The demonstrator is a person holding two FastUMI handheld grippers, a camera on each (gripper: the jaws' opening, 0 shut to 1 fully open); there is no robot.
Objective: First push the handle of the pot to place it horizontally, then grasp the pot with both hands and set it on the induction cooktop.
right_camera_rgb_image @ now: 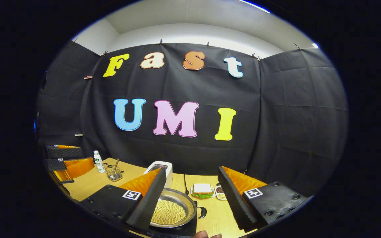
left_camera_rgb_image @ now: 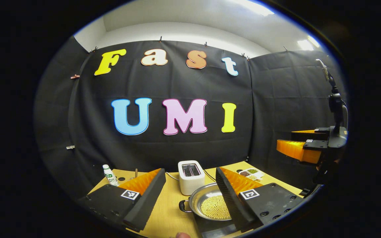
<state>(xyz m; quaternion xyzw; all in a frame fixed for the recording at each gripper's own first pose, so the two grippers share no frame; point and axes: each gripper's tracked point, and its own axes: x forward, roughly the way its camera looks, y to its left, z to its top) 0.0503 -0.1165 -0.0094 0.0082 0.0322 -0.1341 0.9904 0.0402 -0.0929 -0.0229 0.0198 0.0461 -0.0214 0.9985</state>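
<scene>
Already the pot (left_camera_rgb_image: 210, 205) is sitting on the dark induction cooktop (left_camera_rgb_image: 215, 228) at the near edge of the table (left_camera_rgb_image: 170, 211), just below and ahead of both tools. Its floor is carrying a layer of small pale beads. In the left gripper view one side handle (left_camera_rgb_image: 184, 206) is sticking out level between that tool's fingers; in the right gripper view the other side handle (right_camera_rgb_image: 202, 212) is doing the same. Judging from this, the placing step is looking done, and the handles are lying sideways so each tool could take one.

The left hand-held gripper (left_camera_rgb_image: 190, 195) is hanging above the pot with its fingers wide apart, clamping nothing. The right hand-held gripper (right_camera_rgb_image: 190, 195) is hovering likewise, fingers spread and holding nothing; it is also showing far to the right of the left tool. Probably they are being held high and open so as to clear the pot.

Beyond the left tool a white toaster (left_camera_rgb_image: 190, 177) is standing just behind the pot, a small bottle (left_camera_rgb_image: 110, 175) off to its left, a tray of grains (left_camera_rgb_image: 251, 173) to its right. Ahead of the right tool a sandwich (right_camera_rgb_image: 202, 190) is resting on a plate, and a wire basket (right_camera_rgb_image: 113, 173) is standing near the bottle.

Writing on the bottle's label is too small to make out, and the square markers on the tools are carrying patterns, not words
</scene>
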